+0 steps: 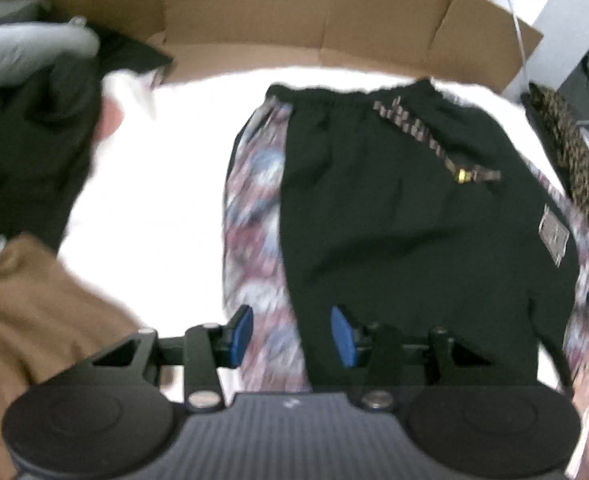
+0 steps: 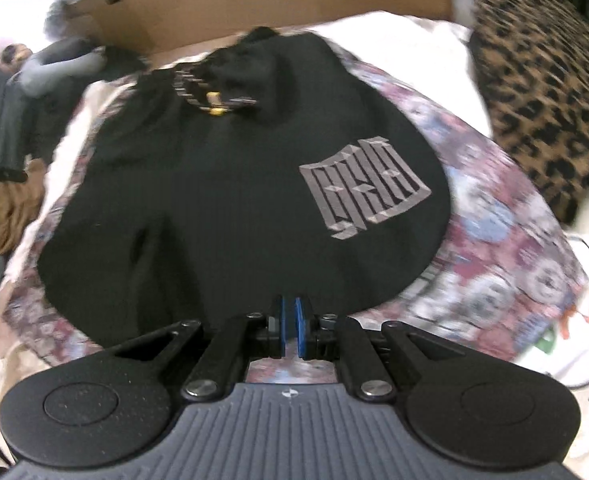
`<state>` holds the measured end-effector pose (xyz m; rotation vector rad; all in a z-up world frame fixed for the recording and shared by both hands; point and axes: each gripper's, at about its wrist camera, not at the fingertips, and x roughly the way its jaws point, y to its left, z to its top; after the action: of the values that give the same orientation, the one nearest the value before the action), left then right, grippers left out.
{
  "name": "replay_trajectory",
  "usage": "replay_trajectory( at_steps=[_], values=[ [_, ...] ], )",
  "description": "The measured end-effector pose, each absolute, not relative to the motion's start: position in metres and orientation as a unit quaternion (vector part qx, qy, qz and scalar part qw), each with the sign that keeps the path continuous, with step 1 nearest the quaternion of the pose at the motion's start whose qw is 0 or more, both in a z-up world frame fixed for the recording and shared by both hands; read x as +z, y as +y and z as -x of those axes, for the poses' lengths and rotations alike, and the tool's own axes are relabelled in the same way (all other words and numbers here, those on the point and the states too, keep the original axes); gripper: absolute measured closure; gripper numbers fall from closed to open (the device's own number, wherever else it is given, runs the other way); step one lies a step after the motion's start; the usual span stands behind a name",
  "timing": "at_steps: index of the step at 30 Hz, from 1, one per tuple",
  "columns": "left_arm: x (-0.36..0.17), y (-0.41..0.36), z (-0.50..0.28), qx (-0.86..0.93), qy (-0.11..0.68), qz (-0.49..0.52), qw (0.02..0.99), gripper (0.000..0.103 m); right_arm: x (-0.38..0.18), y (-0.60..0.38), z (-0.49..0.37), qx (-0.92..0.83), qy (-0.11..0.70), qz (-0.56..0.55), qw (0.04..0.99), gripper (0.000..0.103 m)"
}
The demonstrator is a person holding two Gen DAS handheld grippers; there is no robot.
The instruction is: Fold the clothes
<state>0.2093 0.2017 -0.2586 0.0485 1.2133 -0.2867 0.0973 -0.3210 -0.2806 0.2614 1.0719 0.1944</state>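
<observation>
Black shorts (image 1: 394, 220) with patterned red-and-blue side panels lie flat on a white sheet (image 1: 154, 200), waistband at the far side. A drawstring (image 1: 434, 140) with a yellow tip rests on the front. My left gripper (image 1: 292, 336) hovers open over the near left side panel, with nothing between its blue pads. In the right wrist view the same shorts (image 2: 214, 200) show a grey logo (image 2: 366, 188) and the drawstring (image 2: 214, 100). My right gripper (image 2: 290, 320) is shut at the near hem; no cloth shows between its pads.
A flattened cardboard sheet (image 1: 294, 20) stands at the back. A brown garment (image 1: 34, 320) and a dark garment (image 1: 34, 140) lie to the left. Leopard-print cloth (image 2: 542, 100) sits to the right, with a white printed cloth (image 2: 574, 340) below it.
</observation>
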Motion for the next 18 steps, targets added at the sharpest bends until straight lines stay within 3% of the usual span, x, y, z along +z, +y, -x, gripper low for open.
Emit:
replay_trajectory(
  at_steps=[18],
  values=[
    [-0.332,0.279,-0.063,-0.071,0.63,0.126,0.763,0.059,-0.292,-0.267,-0.103,0.121,0.531,-0.131,0.829,0.097]
  ],
)
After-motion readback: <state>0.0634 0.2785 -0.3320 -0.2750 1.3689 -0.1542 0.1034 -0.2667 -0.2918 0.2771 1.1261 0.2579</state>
